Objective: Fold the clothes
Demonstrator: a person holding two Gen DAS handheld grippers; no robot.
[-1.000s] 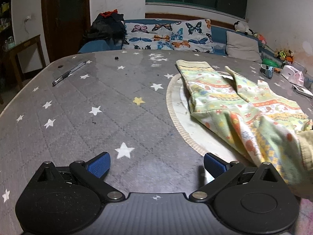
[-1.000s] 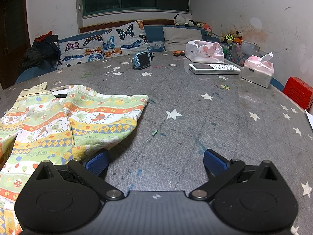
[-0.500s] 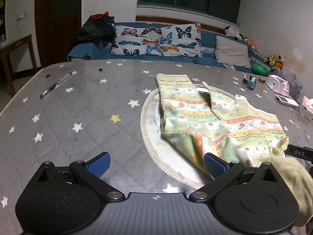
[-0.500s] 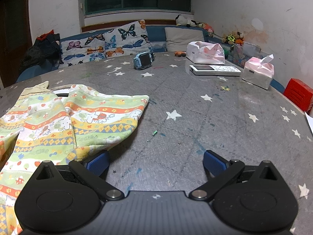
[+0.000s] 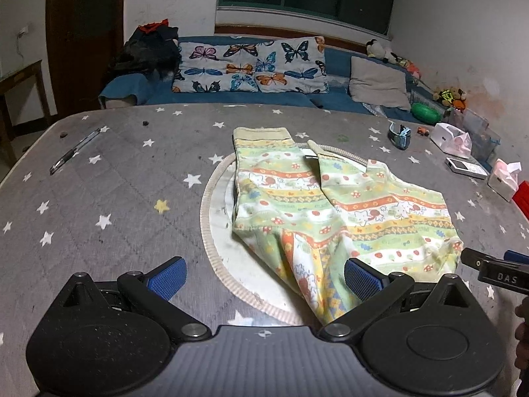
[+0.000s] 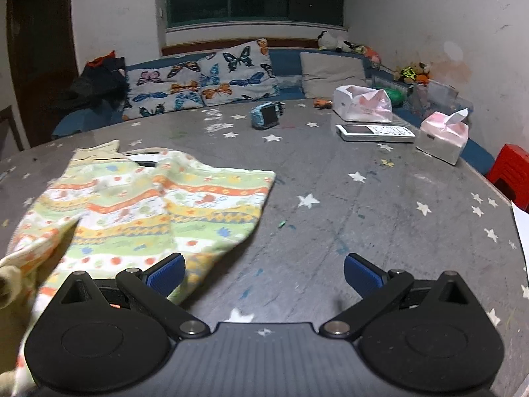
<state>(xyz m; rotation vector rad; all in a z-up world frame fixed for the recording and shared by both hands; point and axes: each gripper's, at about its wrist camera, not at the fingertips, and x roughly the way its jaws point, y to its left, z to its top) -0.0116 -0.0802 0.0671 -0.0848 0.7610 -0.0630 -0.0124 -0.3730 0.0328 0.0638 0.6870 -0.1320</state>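
Striped cotton pants (image 5: pixel 334 208) lie spread over a round mat (image 5: pixel 215 218) mid-desk (image 5: pixel 109 198). Left tool (image 5: pixel 264 273) gapes wide, empty, its 3 o'clock pad on the hem. Right tool (image 6: pixel 263 273) is open too (a remote (image 6: pixel 375 131) at 1 o'clock).

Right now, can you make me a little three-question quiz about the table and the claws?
1. True or false: both claws are open.
2. What lies partly on the round mat? A) trousers B) a towel C) a book
3. Fill in: the pen lies on the table's ____ side in the left claw's view.

Key:
1. True. The left claw and the right claw hold nothing.
2. A, the striped trousers.
3. Left, apart from the trousers.
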